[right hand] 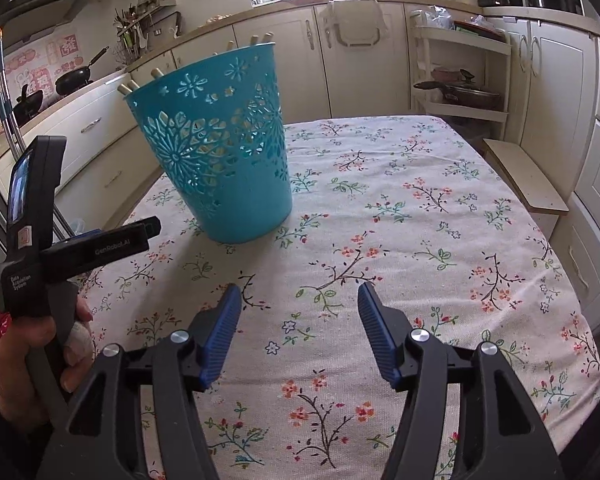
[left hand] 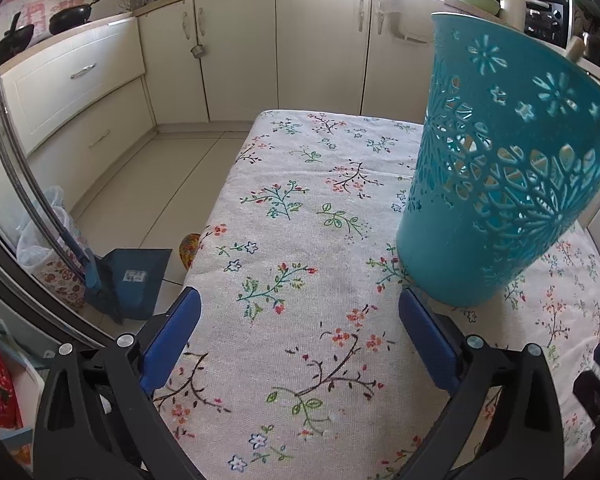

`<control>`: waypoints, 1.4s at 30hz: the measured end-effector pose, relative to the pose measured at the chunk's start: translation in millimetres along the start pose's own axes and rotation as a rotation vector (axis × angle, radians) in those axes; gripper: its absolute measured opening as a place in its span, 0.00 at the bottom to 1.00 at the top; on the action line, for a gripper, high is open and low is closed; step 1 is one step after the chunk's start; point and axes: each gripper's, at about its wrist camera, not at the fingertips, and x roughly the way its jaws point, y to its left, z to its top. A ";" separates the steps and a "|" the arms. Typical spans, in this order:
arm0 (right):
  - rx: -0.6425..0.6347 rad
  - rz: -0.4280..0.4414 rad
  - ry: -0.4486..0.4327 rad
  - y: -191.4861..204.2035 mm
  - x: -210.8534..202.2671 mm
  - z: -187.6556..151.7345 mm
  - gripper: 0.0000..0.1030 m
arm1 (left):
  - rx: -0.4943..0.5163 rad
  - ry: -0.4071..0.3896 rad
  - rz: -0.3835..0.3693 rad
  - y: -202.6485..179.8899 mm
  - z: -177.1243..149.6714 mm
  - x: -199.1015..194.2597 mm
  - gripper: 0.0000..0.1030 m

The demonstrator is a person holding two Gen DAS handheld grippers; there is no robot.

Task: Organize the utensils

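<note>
Fingers (right hand: 370, 310) apart over floral tablecloth (right hand: 420, 220)

We see a teal plastic basket (right hand: 216, 152) with flower-shaped cutouts standing upright on the floral tablecloth (right hand: 400, 208), toward the table's far left part in the right wrist view. Pale wooden utensil handles (right hand: 156, 74) poke above its rim, leaning against the wall; more pale shapes show through the cutouts. What kind of utensils they are we cannot tell.
</note>
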 end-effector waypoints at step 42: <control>0.069 0.171 -0.195 80.4 -250.9 -13.0 0.93 | 0.051 -0.170 0.034 17.3 -45.2 -352.0 0.93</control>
